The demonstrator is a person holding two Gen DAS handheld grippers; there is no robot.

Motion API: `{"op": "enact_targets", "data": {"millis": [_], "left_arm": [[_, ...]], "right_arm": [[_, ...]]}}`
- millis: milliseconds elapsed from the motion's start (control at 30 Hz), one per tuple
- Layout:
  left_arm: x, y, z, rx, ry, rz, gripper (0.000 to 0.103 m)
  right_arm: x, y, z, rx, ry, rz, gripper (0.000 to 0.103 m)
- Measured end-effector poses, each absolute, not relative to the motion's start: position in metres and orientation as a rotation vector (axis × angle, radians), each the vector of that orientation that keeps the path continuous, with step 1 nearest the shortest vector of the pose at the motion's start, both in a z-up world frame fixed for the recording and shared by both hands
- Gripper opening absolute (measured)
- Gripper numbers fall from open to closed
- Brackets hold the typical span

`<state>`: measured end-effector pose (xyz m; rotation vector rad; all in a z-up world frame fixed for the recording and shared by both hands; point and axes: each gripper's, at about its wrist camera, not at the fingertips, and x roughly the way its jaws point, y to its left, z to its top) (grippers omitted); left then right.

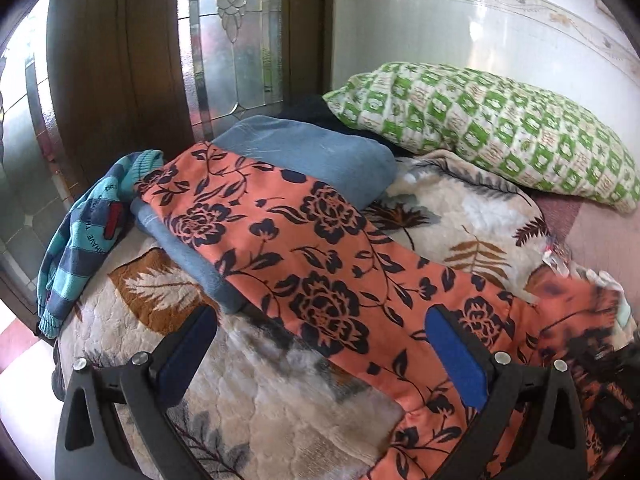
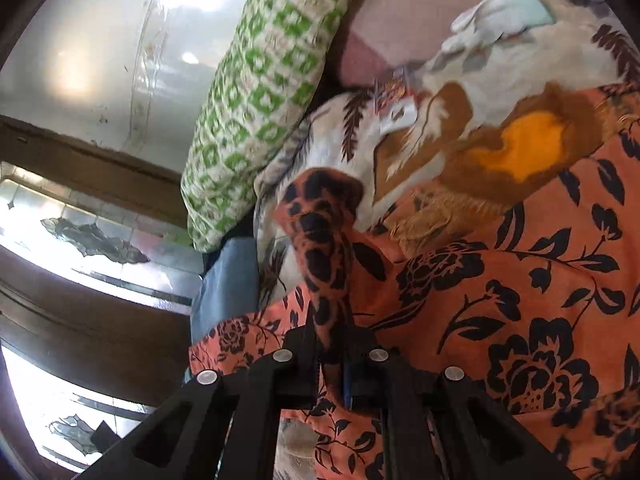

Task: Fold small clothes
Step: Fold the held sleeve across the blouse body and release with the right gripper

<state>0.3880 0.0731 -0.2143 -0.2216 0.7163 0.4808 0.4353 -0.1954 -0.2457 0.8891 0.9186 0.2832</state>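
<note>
An orange garment with a dark floral print [image 1: 320, 264] lies stretched across the bed, over a folded blue cloth [image 1: 320, 156]. My left gripper [image 1: 320, 344] is open and empty, low over the orange garment, one finger on each side of it. My right gripper [image 2: 332, 344] is shut on a bunched fold of the orange garment [image 2: 520, 300] and holds it up off the blanket. The right gripper also shows, blurred, at the right edge of the left wrist view [image 1: 600, 352].
A cream leaf-print blanket [image 1: 280, 396] covers the bed. A green-and-white patterned pillow [image 1: 492, 128] lies at the back by the white wall. A striped teal-and-blue garment [image 1: 84, 236] hangs over the bed's left edge. A wooden door with glass panels [image 1: 224, 40] stands behind.
</note>
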Motion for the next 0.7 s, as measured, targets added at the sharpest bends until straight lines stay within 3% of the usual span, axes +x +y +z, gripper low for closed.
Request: {"op": "enact_targets", "data": {"millis": [200, 467, 700], "left_arm": [[0.393, 0.075, -0.216, -0.214, 0.726, 0.476, 0.103], [0.399, 0.061, -0.22, -0.206, 0.742, 0.426, 0.103], [0.415, 0.028, -0.232, -0.137, 0.788, 0.292, 0.103]], "right_arm": [[0.449, -0.174, -0.261, 0.682, 1.089, 0.325, 0.011], [0.408, -0.254, -0.231, 0.608, 0.928, 0.213, 0.011], [0.381, -0.318, -0.28, 0.413, 1.076, -0.094, 0.011]]}}
